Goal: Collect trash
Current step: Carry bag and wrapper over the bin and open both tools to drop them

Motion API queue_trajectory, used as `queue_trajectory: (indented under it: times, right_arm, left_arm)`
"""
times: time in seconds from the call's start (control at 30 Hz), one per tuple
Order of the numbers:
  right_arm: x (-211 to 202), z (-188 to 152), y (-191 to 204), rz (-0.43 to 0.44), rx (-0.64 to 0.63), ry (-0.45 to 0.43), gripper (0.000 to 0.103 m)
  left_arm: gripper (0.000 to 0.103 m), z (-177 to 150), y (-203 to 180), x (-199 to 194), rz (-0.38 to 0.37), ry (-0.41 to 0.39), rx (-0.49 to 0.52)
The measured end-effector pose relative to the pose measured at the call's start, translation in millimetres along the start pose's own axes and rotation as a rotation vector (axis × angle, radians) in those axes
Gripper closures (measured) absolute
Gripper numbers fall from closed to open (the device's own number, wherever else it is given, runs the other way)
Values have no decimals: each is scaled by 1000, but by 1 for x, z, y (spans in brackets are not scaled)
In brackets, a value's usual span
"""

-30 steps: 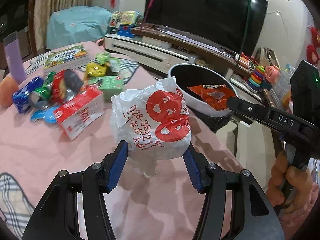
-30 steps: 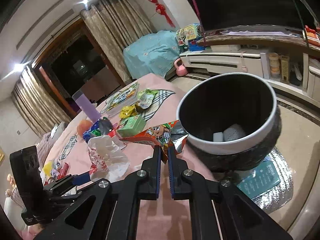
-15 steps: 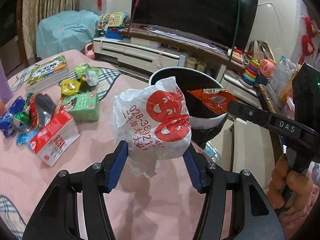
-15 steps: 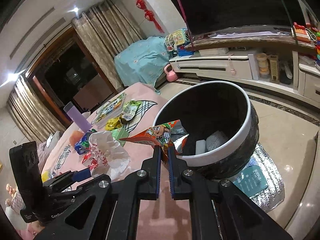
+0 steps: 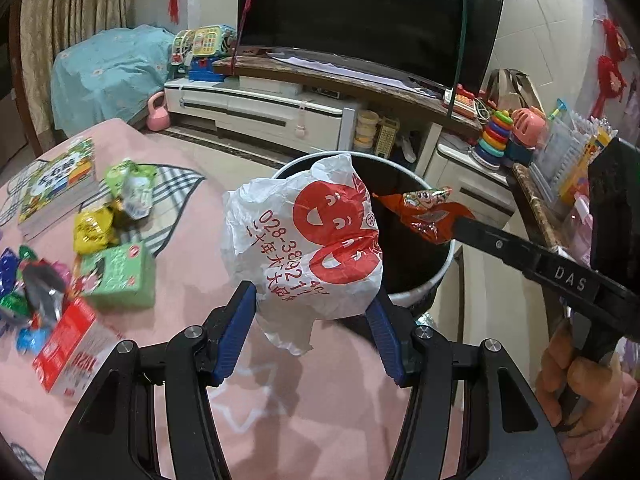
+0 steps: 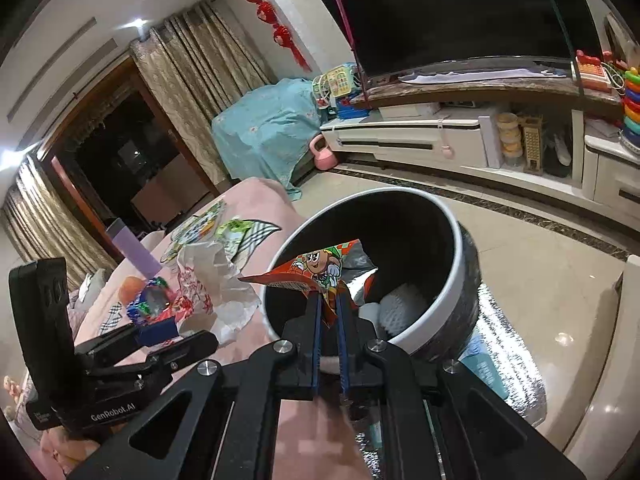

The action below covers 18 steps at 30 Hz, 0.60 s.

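My left gripper [image 5: 312, 300] is shut on a crumpled white wrapper with red print [image 5: 304, 240] and holds it in the air at the near rim of the round black bin [image 5: 416, 284]. My right gripper [image 6: 330, 300] is shut on an orange snack packet [image 6: 320, 272] and holds it over the bin's open mouth [image 6: 400, 236]. The packet also shows in the left wrist view [image 5: 424, 216], with the right gripper's arm [image 5: 520, 256] coming in from the right. White pieces of trash [image 6: 400, 304] lie at the bottom of the bin.
On the pink tablecloth [image 5: 192, 248] to the left lie a green box [image 5: 120, 276], a red box [image 5: 68, 360], a yellow packet [image 5: 94, 232], several coloured wrappers [image 5: 28, 288] and a book [image 5: 56, 176]. A TV stand [image 5: 280, 108] runs behind the bin.
Both grippers have moved toward the bin with their loads. The white wrapper now overlaps the bin's near rim and the orange packet is over its mouth.
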State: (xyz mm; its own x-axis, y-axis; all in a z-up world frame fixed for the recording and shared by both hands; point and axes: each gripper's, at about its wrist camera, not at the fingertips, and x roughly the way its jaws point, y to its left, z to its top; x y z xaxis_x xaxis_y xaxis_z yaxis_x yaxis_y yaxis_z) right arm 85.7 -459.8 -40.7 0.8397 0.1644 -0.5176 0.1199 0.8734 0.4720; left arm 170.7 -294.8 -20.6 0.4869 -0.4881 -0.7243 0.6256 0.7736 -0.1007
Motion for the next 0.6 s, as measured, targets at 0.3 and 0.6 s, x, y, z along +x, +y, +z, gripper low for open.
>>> queue_trajectory:
  times: [0.3, 0.6]
  right_arm:
    - [8, 18, -14, -31, -4, 6, 96]
    - [18, 28, -24, -47, -12, 19, 95]
  left_arm:
    - [47, 23, -18, 30, -21, 38, 38]
    - [47, 34, -15, 50, -30, 70, 27]
